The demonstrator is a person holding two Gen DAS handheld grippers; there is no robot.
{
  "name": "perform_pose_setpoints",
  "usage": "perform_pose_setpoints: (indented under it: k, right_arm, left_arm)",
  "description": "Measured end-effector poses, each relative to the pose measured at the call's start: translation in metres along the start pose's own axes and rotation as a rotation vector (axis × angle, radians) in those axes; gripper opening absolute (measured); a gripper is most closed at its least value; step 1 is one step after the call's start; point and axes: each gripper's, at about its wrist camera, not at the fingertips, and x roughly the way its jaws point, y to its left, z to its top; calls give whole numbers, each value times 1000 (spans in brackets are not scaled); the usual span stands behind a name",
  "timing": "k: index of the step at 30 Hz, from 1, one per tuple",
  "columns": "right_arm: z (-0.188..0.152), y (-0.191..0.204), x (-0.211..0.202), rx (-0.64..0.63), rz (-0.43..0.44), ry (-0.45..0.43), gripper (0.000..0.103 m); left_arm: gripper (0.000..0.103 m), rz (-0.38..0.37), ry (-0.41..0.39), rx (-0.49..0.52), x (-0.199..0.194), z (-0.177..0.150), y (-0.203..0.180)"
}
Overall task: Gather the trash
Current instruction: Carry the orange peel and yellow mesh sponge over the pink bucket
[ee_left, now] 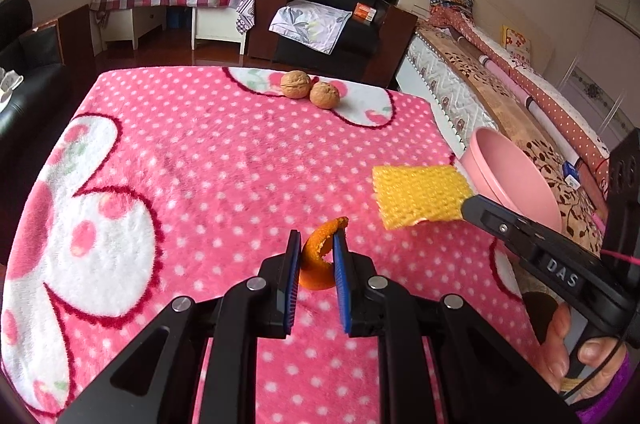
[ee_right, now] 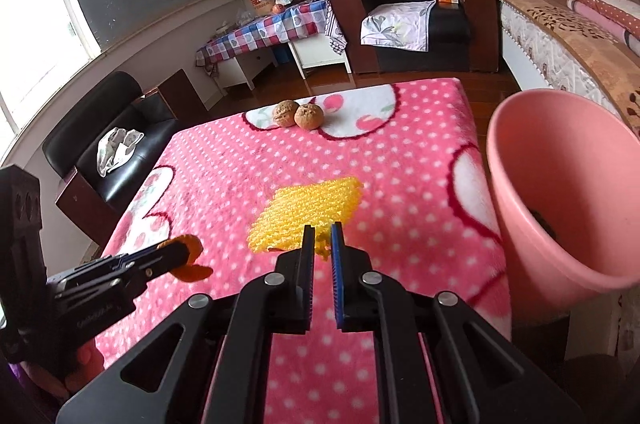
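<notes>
orange peel [ee_left: 320, 260] pinched in left tool [ee_left: 317, 244], yellow foam net [ee_right: 308, 214] in right tool [ee_right: 322, 234]

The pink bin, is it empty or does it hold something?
Not empty: the pink bin shows a small dark thing low inside; what it is, cannot tell.

Your left wrist view looks steeply down along its fingers, close over the pink dotted blanket [ee_left: 224, 160]. Your right wrist view does likewise from further right. Both share the blanket and the two walnuts [ee_left: 310, 90] at its far edge.
</notes>
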Motion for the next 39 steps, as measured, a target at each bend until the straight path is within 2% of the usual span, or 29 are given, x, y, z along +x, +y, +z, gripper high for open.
perform_pose_setpoints:
  k: [14,23,32,39]
  right_arm:
    - [-15,-17,-42,1,-29,-64,8]
    - [-21,-34,-67,26,-63,-115,8]
    - [-21,-65,-92,88,-136,-182,8]
    - [-19,-98,-108,156,-194,-218,8]
  left_arm:
    - [15,27,-14,75,-9,1,-37]
    - [15,7,-39,131,-10,13,-72]
    - [15,-91,-77,174,-7,32,-114]
    - [15,-161,-75,199,4,43,-145]
